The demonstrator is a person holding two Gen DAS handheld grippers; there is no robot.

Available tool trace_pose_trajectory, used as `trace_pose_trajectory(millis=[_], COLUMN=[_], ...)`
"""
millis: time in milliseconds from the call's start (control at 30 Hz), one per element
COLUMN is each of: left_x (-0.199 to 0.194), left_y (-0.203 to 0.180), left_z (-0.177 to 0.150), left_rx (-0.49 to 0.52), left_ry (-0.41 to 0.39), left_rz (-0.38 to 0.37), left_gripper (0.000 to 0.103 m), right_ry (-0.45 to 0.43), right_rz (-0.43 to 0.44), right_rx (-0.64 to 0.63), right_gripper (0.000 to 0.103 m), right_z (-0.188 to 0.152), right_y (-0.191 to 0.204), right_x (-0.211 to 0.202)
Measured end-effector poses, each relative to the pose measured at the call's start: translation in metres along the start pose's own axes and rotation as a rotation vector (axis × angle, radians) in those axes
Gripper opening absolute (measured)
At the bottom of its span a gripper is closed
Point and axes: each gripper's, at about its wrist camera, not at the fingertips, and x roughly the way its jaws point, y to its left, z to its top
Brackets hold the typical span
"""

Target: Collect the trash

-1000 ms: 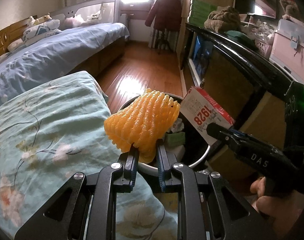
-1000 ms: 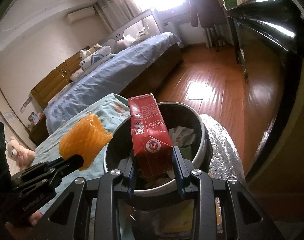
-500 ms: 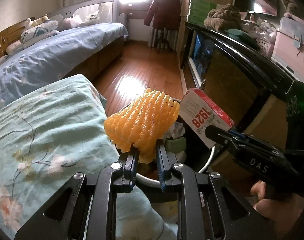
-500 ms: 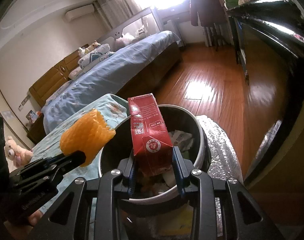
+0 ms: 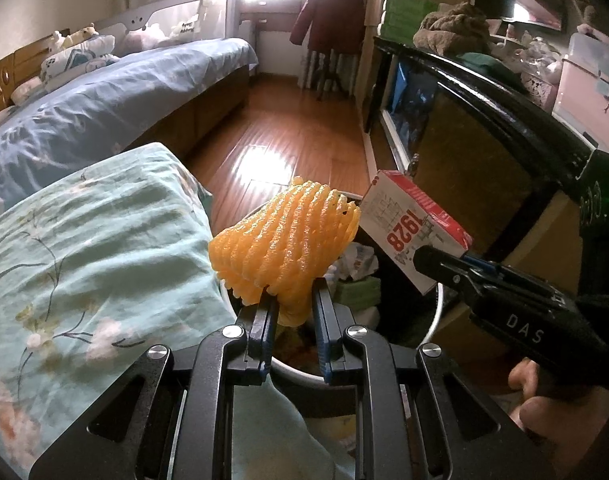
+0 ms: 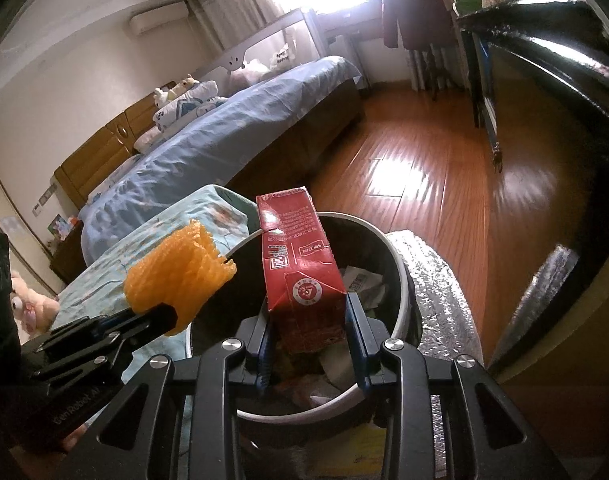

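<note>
Left wrist view: I see my left gripper (image 5: 292,312) clamped on the orange foam net (image 5: 284,248), held over the trash bin (image 5: 438,312). Right wrist view: my right gripper (image 6: 308,340) is clamped on the red carton (image 6: 300,268), upright above the bin's white rim (image 6: 400,276).

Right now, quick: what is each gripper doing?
Left gripper: closed on the orange foam net, above the trash bin.
Right gripper: closed on the red carton, over the bin.
</note>
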Motion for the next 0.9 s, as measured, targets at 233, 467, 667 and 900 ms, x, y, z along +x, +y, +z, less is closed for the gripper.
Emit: trace_pose_trajectory(millis=[233, 467, 667, 900], left_x=[0.010, 0.012, 0.010, -0.007], left_y=[0.001, -0.003, -0.002, 0.011], left_z=[0.002, 0.003, 0.004, -0.003], left_rx=[-0.003, 0.006, 0.003, -0.027], left_ry=[0.018, 0.023, 0.034, 0.010], left_rz=[-0.010, -0.015, -0.017, 0.003], left_gripper=[0.016, 0.016, 0.027, 0.045], right_ry=[0.018, 0.028, 0.035, 0.022], right_rz=[-0.012, -0.012, -0.010, 0.008], right_rx=[-0.004, -0.007, -0.001, 0.023], right_gripper=[0.032, 0.032, 0.037, 0.051], right_z=[0.004, 0.008, 0.011, 0.007], right_y=[0.001, 0.002, 0.004, 0.007], right_x=[0.005, 0.007, 0.008, -0.002])
